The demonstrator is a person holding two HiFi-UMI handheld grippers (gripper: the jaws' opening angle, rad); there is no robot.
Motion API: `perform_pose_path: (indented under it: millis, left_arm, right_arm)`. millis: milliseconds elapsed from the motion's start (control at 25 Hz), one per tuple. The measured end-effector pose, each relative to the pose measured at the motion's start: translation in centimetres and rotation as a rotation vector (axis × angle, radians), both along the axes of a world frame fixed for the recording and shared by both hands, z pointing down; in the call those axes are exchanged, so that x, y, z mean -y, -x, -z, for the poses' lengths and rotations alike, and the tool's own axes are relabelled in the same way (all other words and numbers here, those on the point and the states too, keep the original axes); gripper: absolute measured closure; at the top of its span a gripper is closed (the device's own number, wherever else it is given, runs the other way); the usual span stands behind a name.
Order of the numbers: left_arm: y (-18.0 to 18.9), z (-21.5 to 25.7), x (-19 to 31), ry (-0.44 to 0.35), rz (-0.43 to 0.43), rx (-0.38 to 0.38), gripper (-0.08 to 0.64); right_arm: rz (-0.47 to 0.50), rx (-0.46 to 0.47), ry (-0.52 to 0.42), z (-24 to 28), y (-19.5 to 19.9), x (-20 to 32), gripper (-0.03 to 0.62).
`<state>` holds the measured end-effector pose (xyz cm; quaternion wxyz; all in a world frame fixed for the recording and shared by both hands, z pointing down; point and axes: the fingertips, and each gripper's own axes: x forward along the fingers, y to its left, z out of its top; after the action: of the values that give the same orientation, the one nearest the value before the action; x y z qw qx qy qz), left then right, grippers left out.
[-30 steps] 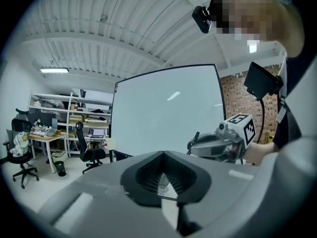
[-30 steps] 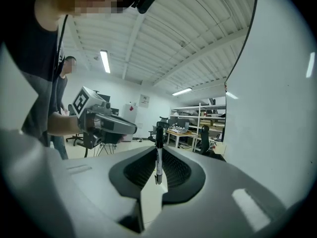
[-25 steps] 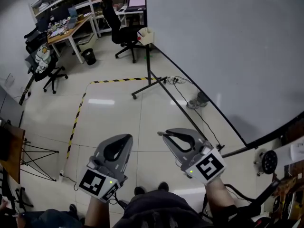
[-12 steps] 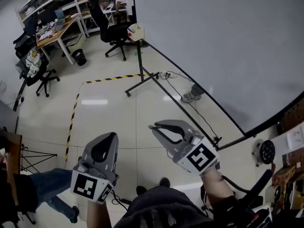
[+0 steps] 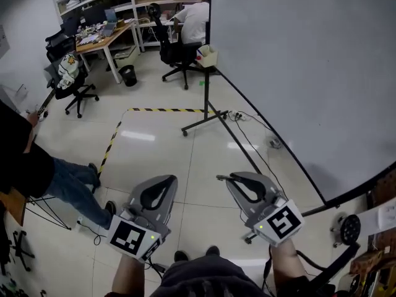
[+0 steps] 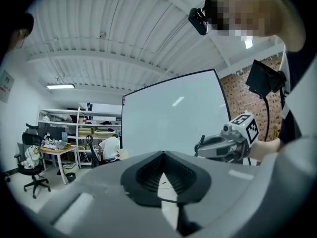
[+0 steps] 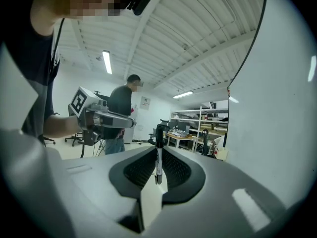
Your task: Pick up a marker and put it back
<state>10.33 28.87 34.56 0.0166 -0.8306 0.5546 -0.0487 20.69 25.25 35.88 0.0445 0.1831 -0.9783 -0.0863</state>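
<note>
My right gripper (image 5: 228, 178) is shut on a marker (image 7: 158, 155) with a white barrel and a black cap. In the right gripper view the marker stands upright between the jaws. In the head view the marker (image 5: 220, 177) pokes out to the left of the jaw tips. My left gripper (image 5: 164, 180) hangs beside it at the same height, shut, with nothing in it. Both point level over the floor, alongside the whiteboard (image 5: 297, 73). Each gripper shows in the other's view: the right gripper (image 6: 218, 145) and the left gripper (image 7: 111, 119).
The whiteboard's black stand (image 5: 206, 113) rests on the tiled floor, with a beige box (image 5: 208, 54) at the board's far end. A person's legs (image 5: 71, 181) stand at the left. Yellow-black tape (image 5: 116, 138), office chairs (image 5: 74, 85), desks and a seated person (image 5: 193, 18) lie beyond.
The head view has swung, bringing a standing person's legs and the seated person into sight. The right gripper still holds the marker; both grippers keep about the same pose.
</note>
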Motion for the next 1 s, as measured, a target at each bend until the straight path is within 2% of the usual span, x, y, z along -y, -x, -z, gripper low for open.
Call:
perform_pose_path:
  millis: [200,440,600,760,1000]
  left_arm:
    - [0.2,1.0,-0.5,-0.022,-0.005,-0.003,0.554]
    - [-3.0,2.9,-0.1,-0.079,0.02,0.032,0.555]
    - [-5.3,3.0,0.0,-0.076,-0.025,0.019,0.554]
    - [-5.7,3.2,0.4,-0.079,0.021,0.03,0.554]
    - [-5.7,2.6,0.1,-0.038,0.034,0.047,0.554]
  right_arm:
    - [-0.025,0.038,0.009,0.5,-0.5,-0.3,0.552]
    - [-0.021,0.053,0.0,0.8,-3.8,0.0,0.552]
    - [-0.024,0.063,-0.002,0.9,-5.3,0.2,0.552]
    - [-0.018,0.07,-0.001,1.2,-6.3,0.3,0.552]
    - [-0.034,0.093,0.044,0.4,-7.0,0.7,0.552]
